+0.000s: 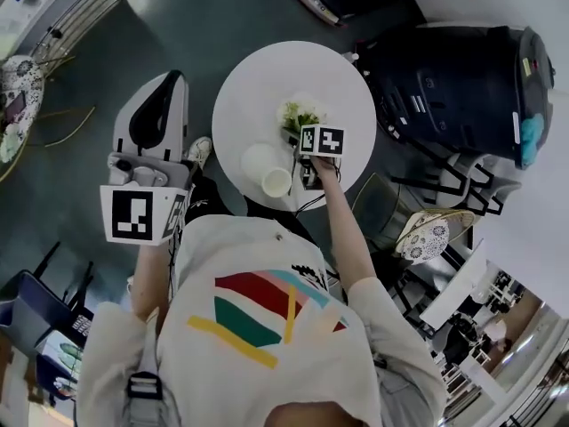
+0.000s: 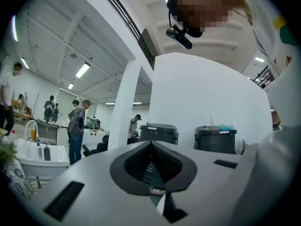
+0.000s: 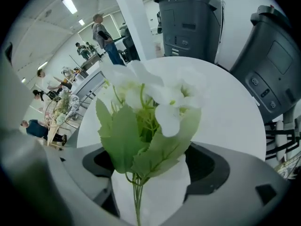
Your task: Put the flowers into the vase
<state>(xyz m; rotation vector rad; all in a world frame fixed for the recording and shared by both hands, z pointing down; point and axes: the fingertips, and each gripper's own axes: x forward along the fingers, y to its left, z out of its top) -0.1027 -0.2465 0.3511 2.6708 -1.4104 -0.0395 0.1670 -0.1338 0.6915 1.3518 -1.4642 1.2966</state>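
Your right gripper point(image 3: 150, 173) points steeply down over the round white table point(image 3: 230, 112). Its jaws stand wide apart, near as wide as they go. The flowers point(image 3: 150, 112) sit right between them: thin green stems run down through the gap, leaves and white blooms spread just past the jaw tips. Neither pad presses on the stems, so you have no grip on the flowers. Something white shows behind the stems in the gap; can't tell what it is.

From the head view, your right gripper point(image 1: 316, 145) hangs over the near half of the table point(image 1: 258, 87), with the flowers point(image 1: 298, 114) just beyond its marker cube. The white vase point(image 1: 267, 172) stands on the table just to the left of that gripper, near the flowers but apart from them.

Your left gripper point(image 1: 164, 87) is held off the table's left side, well apart from flowers and vase. In its own view the left gripper point(image 2: 151, 149) points level, jaws closed together on nothing.

Farther off: two dark bins point(image 3: 193, 20) beyond the table.
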